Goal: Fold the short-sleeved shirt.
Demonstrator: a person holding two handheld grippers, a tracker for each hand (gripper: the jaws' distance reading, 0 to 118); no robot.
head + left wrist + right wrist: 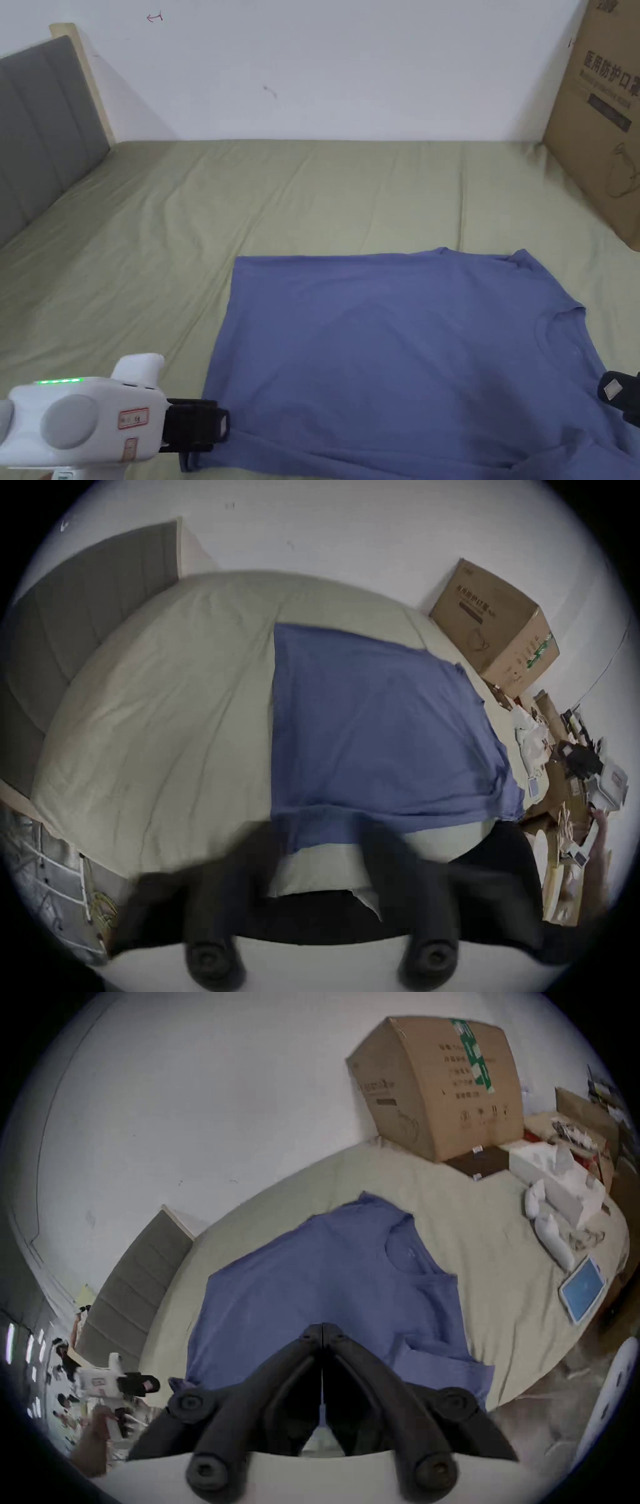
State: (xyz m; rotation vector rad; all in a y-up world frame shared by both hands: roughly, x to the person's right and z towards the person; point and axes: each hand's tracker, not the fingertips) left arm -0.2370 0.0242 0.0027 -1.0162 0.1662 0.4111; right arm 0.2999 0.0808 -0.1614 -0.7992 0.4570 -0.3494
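A blue short-sleeved cotton shirt (400,350) lies spread flat on a bed covered with a pale olive-green sheet (250,200), its collar toward the right and its hem toward the left in the head view. Both sleeves look tucked in, so the outline is nearly a rectangle. The white-bodied left gripper (215,428) hovers at the shirt's near hem corner; in the left gripper view its black fingers (263,857) stand apart, with the shirt's near edge and the sheet showing between them. The right gripper (322,1333) sits above the shirt's near edge by the collar end, its fingers pressed together with nothing between them. A large brown cardboard box (603,119) stands on the bed's far right corner against the white wall (325,62)
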